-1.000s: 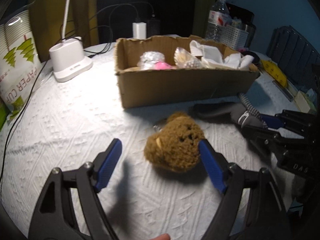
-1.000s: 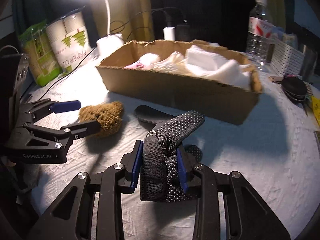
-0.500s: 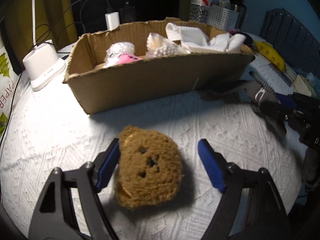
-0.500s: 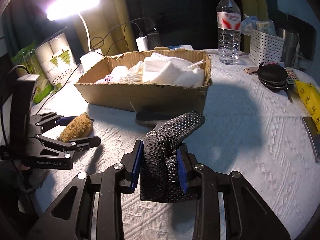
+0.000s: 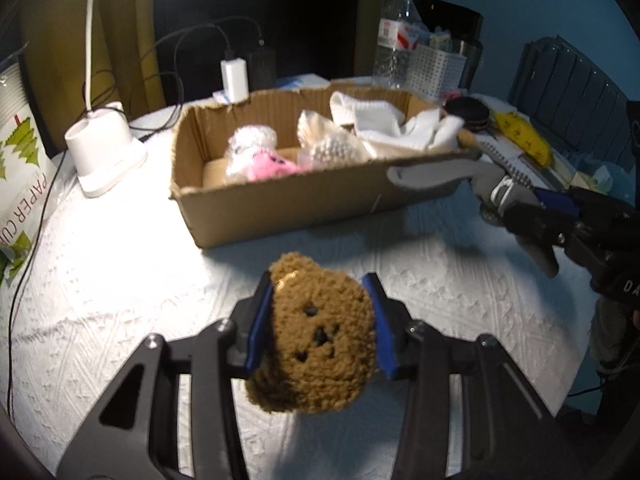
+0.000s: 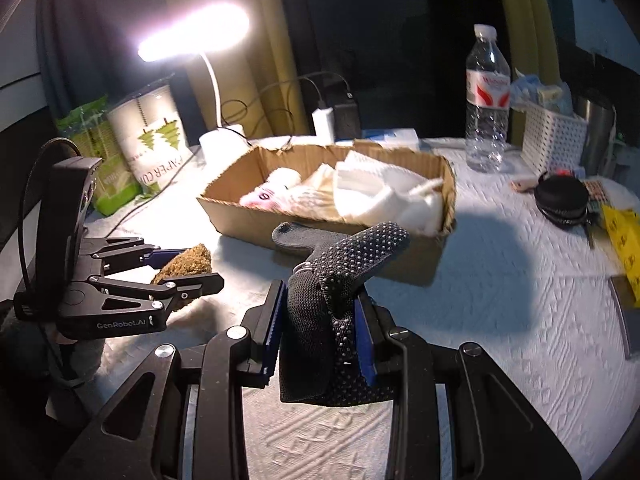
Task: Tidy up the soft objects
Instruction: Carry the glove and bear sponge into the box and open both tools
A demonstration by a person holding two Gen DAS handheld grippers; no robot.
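Left gripper [image 5: 322, 326] clamps the brown plush bear head [image 5: 316, 336] above the tablecloth [image 5: 120, 280]; right gripper [image 6: 320, 332] pinches the dotted black glove [image 6: 340, 280], both short of the cardboard box [image 5: 280, 204].

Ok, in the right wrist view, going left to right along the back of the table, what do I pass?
Paper cup pack → lamp base → white charger → water bottle → white perforated basket → steel tumbler.
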